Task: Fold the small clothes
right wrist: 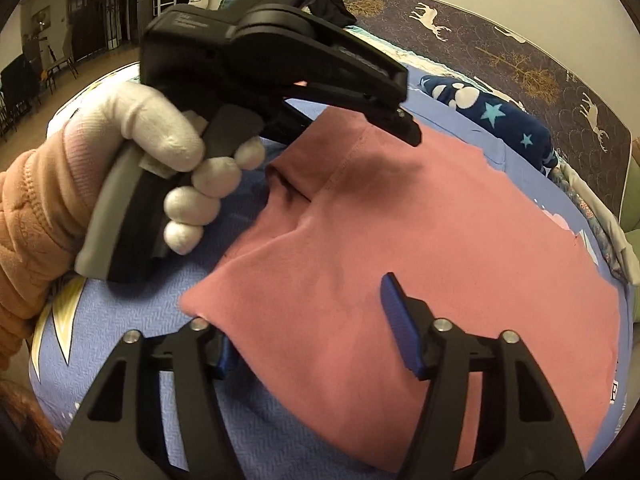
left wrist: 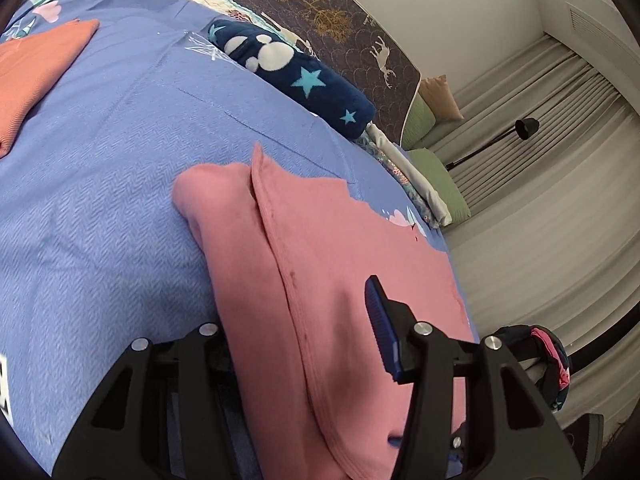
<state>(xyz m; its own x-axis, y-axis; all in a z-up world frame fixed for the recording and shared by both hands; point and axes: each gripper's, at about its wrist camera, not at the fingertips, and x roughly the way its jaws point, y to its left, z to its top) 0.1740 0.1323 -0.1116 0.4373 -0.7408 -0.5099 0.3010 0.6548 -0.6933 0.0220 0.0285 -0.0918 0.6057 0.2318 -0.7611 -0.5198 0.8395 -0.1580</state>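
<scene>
A pink garment [left wrist: 320, 248] lies spread on the blue bedspread [left wrist: 100, 200], with a hemmed flap folded over along its middle. My left gripper [left wrist: 304, 340] is open, its jaws straddling the near edge of the garment; the left finger is hidden under the cloth. In the right wrist view the same garment [right wrist: 420, 240] fills the middle. My right gripper [right wrist: 312, 344] is open over its near corner, the left finger tucked under the cloth edge. The left gripper tool [right wrist: 280, 64], held by a white-gloved hand, hovers over the garment's far left part.
A folded orange garment [left wrist: 36, 76] lies at the far left of the bed. A rolled navy blanket with stars [left wrist: 296, 76] lies along the far edge by a dark patterned headboard [left wrist: 340, 12]. The bed edge drops to the floor at right, near green cushions [left wrist: 436, 180].
</scene>
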